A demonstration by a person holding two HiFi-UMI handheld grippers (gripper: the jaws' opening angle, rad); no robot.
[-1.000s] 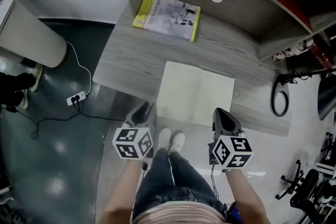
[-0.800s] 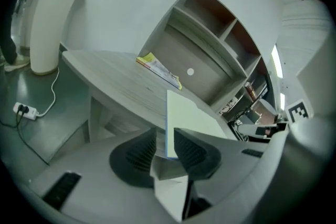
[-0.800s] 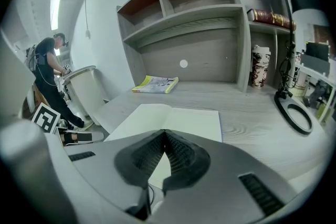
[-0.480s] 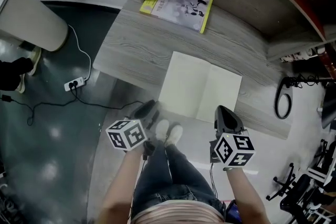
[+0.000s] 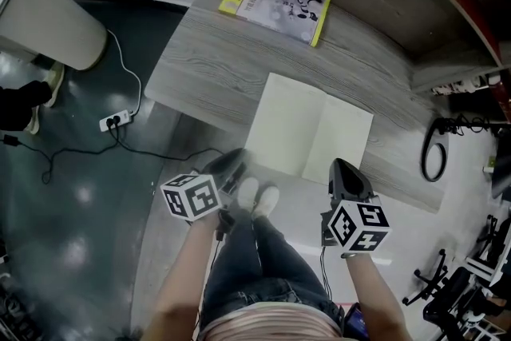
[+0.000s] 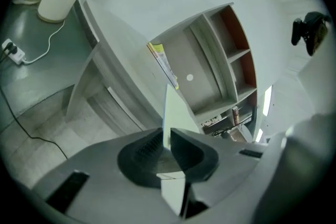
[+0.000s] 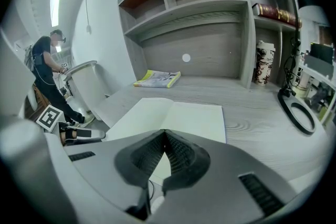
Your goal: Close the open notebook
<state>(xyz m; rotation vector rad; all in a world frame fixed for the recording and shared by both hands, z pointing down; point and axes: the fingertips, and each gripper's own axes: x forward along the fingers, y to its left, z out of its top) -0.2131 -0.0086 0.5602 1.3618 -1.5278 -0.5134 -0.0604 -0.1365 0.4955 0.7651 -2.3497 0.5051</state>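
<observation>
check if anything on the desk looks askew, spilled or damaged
Nothing stands out. The open cream-paged notebook lies flat and square to the front edge of the grey wooden desk, and the yellow-edged booklet at the back sits parallel too. No spill or damage shows.

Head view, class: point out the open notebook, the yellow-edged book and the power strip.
open notebook (image 5: pixel 283 124), head view, left page.
yellow-edged book (image 5: pixel 275 0), head view, front cover.
power strip (image 5: pixel 116 121), head view, its body.
</observation>
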